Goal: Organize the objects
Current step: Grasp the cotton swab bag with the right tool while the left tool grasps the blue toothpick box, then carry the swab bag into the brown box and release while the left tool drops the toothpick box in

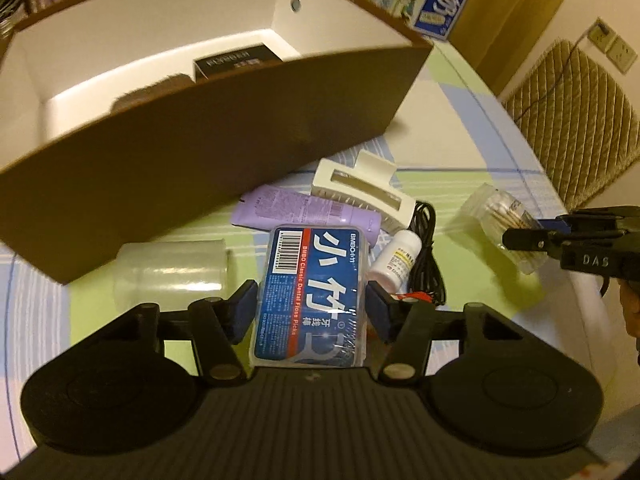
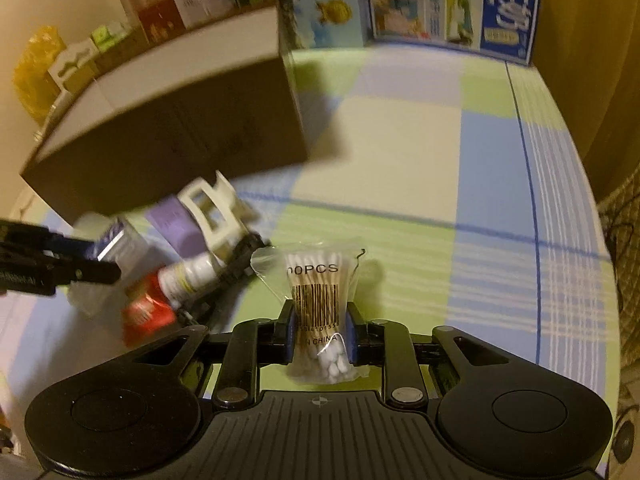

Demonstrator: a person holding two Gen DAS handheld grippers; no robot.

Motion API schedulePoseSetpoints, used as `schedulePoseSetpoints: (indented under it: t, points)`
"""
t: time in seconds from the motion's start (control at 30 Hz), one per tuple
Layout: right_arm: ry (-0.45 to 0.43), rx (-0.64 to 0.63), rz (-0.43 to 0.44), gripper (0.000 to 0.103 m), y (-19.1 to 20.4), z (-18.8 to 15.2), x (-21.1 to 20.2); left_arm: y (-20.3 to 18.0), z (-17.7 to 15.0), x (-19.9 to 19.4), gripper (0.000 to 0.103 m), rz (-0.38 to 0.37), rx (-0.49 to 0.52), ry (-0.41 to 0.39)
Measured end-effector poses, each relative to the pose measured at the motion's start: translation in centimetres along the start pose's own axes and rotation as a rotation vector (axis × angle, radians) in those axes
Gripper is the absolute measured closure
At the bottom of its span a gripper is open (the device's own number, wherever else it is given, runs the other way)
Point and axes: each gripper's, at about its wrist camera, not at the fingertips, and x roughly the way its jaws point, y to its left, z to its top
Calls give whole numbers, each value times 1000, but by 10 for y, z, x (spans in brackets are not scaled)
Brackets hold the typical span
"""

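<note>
The left gripper [image 1: 311,300] is closed on the floss box [image 1: 312,296]. The long axis of the box runs along the fingers and points forward to the brown box [image 1: 208,128]; its near end lies deep between the jaws, above the table [image 1: 460,152]. The right gripper [image 2: 320,326] clamps the swab bag [image 2: 318,304], which stands upright, its lower end between the fingers. The tube [image 1: 308,210], clip [image 1: 360,190] and bottle [image 1: 396,258] lie near, perhaps touching each other.
</note>
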Motion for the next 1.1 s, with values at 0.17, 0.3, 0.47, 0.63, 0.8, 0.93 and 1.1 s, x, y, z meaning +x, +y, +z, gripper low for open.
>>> schedulePoseSetpoints:
  t: [0.17,0.3,0.47,0.63,0.8,0.93,1.1]
  points:
    - [-72,-26,62,82,13,23,-24,5,3,-38,50,12,-45,-74]
    - [-120,-66,133,82,31,50,-31,10,16,-69,50,39,-55,-141]
    - [-162,-101,219,82,55,88,-23,24,45,-92,50,75,-90,-196]
    - [-188,-152,238,82,80,132,-3,42,83,-93,50,128,-134,-229]
    - [-197,-170,212,82,95,175,31,64,117,-73,50,183,-143,-228]
    - [-179,-185,180,82,97,199,64,81,135,-53,50,224,-147,-206]
    - [-150,-212,112,82,95,217,102,105,149,-25,50,262,-166,-161]
